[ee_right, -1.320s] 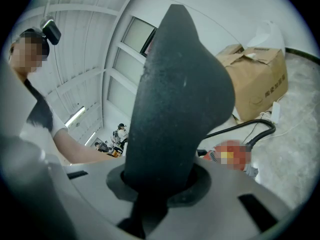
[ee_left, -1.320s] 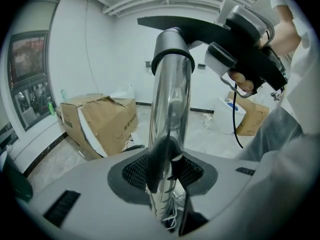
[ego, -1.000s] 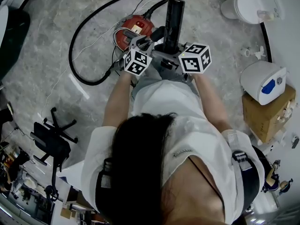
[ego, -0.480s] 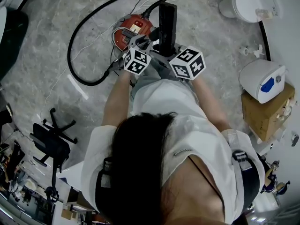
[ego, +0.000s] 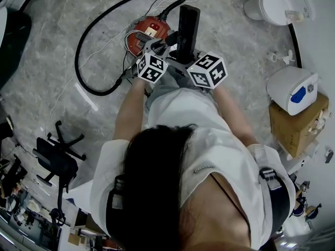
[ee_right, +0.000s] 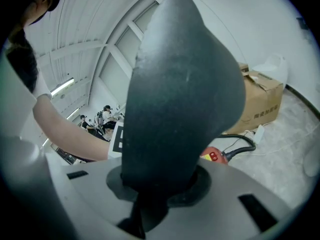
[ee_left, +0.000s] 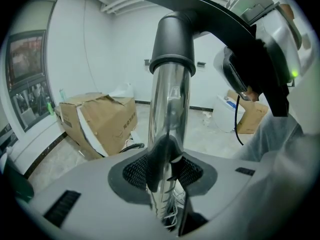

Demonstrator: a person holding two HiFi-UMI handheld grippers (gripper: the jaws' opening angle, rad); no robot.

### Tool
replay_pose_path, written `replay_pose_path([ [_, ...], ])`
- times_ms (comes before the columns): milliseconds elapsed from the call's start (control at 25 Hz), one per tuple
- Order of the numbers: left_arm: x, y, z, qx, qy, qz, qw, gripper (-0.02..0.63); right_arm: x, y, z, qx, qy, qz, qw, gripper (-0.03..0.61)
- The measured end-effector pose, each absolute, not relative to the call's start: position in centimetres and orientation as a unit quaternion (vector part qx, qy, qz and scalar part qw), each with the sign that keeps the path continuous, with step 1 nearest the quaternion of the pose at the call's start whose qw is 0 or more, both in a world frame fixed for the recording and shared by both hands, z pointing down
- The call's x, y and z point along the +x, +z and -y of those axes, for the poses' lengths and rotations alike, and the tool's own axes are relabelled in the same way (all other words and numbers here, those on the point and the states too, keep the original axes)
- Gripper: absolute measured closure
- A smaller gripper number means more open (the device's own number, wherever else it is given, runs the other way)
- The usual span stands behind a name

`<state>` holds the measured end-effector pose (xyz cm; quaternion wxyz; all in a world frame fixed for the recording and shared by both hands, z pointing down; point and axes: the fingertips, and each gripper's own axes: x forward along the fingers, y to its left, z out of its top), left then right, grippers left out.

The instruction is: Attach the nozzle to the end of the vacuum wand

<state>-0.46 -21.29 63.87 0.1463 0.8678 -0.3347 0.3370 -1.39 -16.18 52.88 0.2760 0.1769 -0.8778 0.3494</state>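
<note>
In the left gripper view a chrome vacuum wand rises between the jaws of my left gripper, which is shut on it. The black collar of the nozzle sits over the wand's upper end. In the right gripper view my right gripper is shut on the wide black nozzle, which fills most of that view. From the head view the nozzle stands upright just beyond both grippers: the left gripper and the right gripper are held close together. The joint itself is hidden there.
A red vacuum canister lies on the floor behind the grippers, its black hose looping left. A white bin, a white-and-blue device and a cardboard box stand at the right. A black chair is lower left.
The right gripper has rolled and shifted slightly left, carrying the black nozzle left with it. The left gripper and the wand have stayed in place.
</note>
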Motion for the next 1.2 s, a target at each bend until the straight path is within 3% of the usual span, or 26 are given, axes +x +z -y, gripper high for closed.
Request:
replay_pose_path([
  [680, -0.2, 64.4, 21.5, 0.866, 0.336, 0.338, 0.152, 0.486, -0.7, 53.5, 16.6, 0.189, 0.353, 0.877, 0.265, 0.472],
  [840, -0.3, 64.4, 21.6, 0.866, 0.339, 0.336, 0.15, 0.486, -0.4, 53.7, 16.7, 0.192, 0.356, 0.875, 0.265, 0.373],
  [1200, 0.2, 64.7, 21.8, 0.865, 0.341, 0.335, 0.152, 0.486, 0.9, 53.9, 17.4, 0.214, 0.354, 0.875, 0.251, 0.284],
])
